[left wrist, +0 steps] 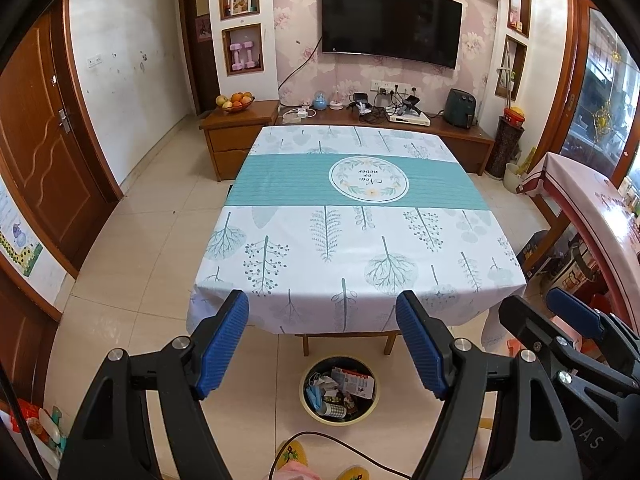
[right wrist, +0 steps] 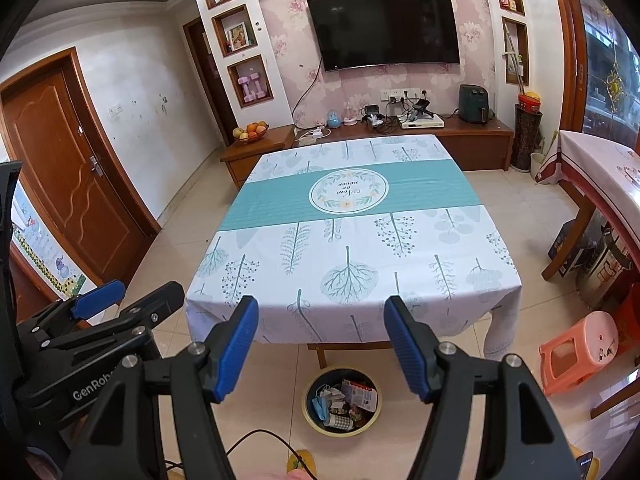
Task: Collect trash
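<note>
Left gripper (left wrist: 322,344): jaws spread wide, holding nothing, raised in front of the near tabletop edge; in the right wrist view it shows at lower left, its body stamped "GenRob", the rest of the word cut off by the other gripper.
Floor poster (left wrist: 20,248): far left by the brown door (left wrist: 44,136); cartoon drawings only, any print too small to read.
Tabletop (left wrist: 352,216): covered by a white cloth with grey-green tree prints and a teal band; nothing lies on it.
Round emblem (left wrist: 368,180): on the teal band, script seen upside down, seemingly "Now or never" inside a flower wreath.
Trash bin (left wrist: 339,390): on the tiled floor just in front of the tabletop, between the gripper fingers in both views; yellow rim, dark inside.
Trash (left wrist: 352,384): inside the bin; a blue face mask, a red-and-white printed carton whose text is unreadable, a checked cup, crumpled wrappers hard to tell apart.
Right gripper (right wrist: 322,346): jaws wide apart, empty, level with the left one; in the left wrist view its side shows the letters "DAS", the rest out of frame.
TV (left wrist: 390,22): on the flowered wall, screen dark, no logo legible.
Pink stool (right wrist: 576,352): right of the tabletop, a small dark sticker too small to make out.
Phone (right wrist: 586,464): bottom right corner, mostly cut off.
</note>
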Demonstrator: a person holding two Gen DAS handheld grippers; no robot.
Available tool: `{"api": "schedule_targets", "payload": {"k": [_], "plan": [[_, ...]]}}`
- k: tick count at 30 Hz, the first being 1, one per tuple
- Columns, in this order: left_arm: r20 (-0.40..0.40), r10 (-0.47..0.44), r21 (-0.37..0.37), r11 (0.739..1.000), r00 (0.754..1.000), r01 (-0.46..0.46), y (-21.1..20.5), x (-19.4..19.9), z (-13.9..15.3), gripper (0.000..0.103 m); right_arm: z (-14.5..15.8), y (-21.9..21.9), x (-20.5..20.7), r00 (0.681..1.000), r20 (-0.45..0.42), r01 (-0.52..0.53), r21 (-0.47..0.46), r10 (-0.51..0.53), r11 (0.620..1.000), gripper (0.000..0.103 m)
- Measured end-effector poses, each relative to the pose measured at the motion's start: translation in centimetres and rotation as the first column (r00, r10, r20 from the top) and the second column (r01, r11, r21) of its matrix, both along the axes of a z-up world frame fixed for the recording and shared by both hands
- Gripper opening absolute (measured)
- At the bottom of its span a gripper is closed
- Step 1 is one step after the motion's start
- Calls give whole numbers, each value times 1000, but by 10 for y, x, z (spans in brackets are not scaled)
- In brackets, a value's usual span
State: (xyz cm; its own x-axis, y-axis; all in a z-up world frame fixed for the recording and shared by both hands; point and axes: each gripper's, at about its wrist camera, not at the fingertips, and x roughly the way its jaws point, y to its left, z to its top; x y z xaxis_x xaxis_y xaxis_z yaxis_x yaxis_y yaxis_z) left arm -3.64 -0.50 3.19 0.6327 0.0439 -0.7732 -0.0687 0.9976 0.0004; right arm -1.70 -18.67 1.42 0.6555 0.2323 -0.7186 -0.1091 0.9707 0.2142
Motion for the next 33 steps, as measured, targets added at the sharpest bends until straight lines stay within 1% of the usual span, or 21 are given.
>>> {"api": "schedule_targets", "payload": {"k": [9,33], "plan": [[-16,-6,-4,1000,1000,6,1,-5,-5,75,-3,1,-1,1000,-4,-4,-5,4,1000,66],[-18,-8,-5,1000,1000,8,5,-4,-6,75,-4,2,-1,1000,-7,-5,-6,5,1000,66]]}}
